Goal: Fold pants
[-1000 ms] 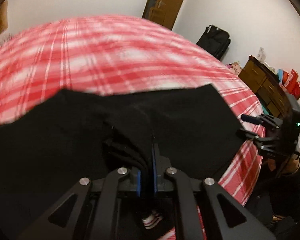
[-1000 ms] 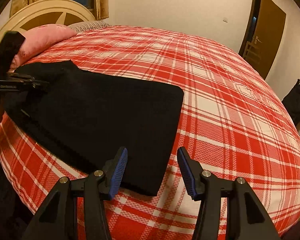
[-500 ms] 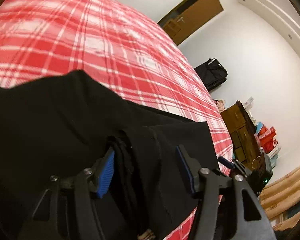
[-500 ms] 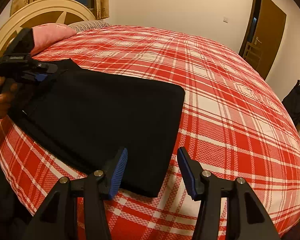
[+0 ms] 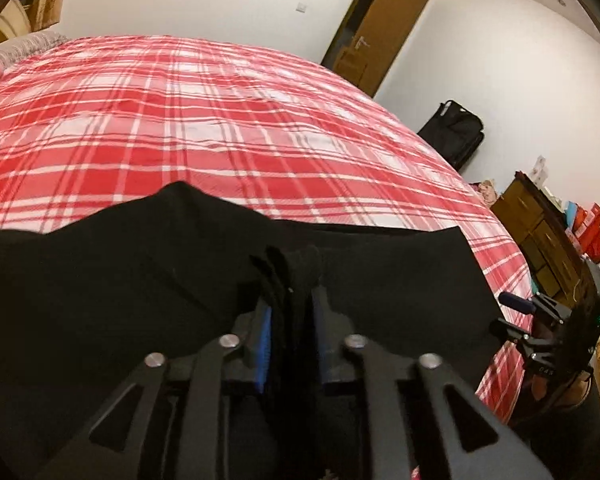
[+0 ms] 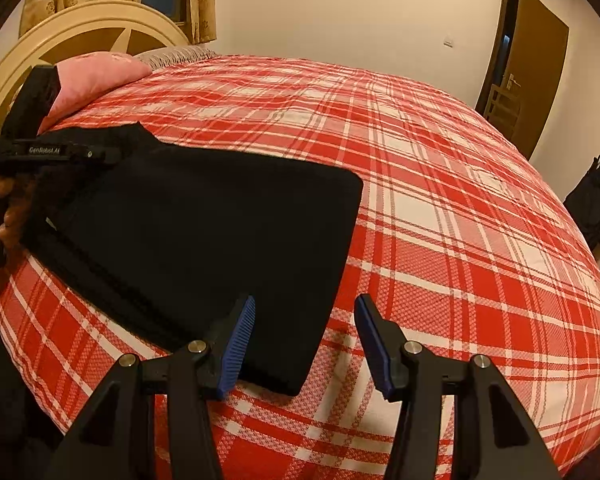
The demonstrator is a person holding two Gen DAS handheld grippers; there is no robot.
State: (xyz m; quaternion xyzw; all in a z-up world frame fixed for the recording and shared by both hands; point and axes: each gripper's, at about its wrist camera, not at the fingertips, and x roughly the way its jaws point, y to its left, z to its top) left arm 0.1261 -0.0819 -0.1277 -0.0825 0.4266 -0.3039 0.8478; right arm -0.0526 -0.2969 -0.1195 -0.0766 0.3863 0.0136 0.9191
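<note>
Starting left: my left gripper has its fingers clamped on a bunched wad of black cloth, the thick end of the pants, w/ the fabric standing up between the blue pads. In the right wrist view that same gripper sits at approx 9 o'clock, by the pink pillow, biting the pants' far-left end.

The pants lie folded flat on the red plaid bed, near its front edge; the long axis runs from 9 o'clock down toward 6 o'clock, ending at my right gripper. Right fingers are spread wide, nothing in them; the left pad overlaps the near corner of the cloth, the right pad hangs over bare plaid. So the right hand is nearer the free end, and the next fold prob. turns on bringing one end along that axis to the other.

Vs half a sec ago: left fingers were apart, straddling the wad; now shut on it. Right gripper and the cloth outline look unchanged.
</note>
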